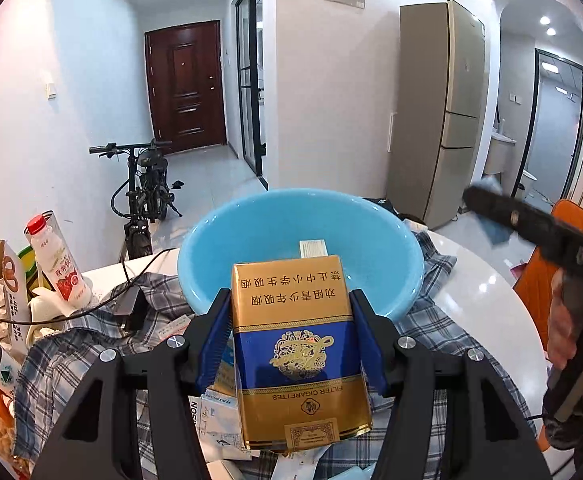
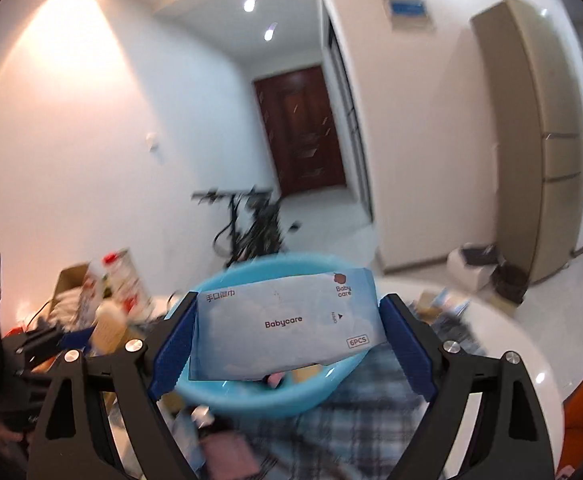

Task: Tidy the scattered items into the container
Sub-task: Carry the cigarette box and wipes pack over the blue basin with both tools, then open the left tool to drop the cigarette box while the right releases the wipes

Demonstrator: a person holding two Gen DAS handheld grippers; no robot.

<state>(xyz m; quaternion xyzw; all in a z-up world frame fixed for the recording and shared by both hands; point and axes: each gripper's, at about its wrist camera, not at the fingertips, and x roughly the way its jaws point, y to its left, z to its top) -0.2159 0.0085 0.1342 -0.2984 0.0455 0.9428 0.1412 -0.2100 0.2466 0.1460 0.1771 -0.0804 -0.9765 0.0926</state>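
Cigarette pack (image 1: pixel 299 344), stiff and light, sitting clamped by its side faces in your left gripper (image 1: pixel 293 344), basin (image 1: pixel 251 224) just ahead. Right gripper (image 2: pixel 287 332) pinching soft wipes pouch (image 2: pixel 287 320) by its ends; you're risking sag.

left gripper (image 1: pixel 291 332): black angular frame with cut-out openings, two arms running forward
left fingers (image 1: pixel 213 344): blue pads with a ribbed, toothed edge
left screws: round silver heads, two on each arm
right gripper (image 2: pixel 287 336): same black frame with triangular cut-outs
right fingers (image 2: pixel 405 344): blue ribbed pads
right screws: silver, two a side
right gripper seen from the left camera (image 1: pixel 547 232): black bar with a pale embossed marking, blurred
hand (image 1: pixel 567 320): wrapped on a grey handle
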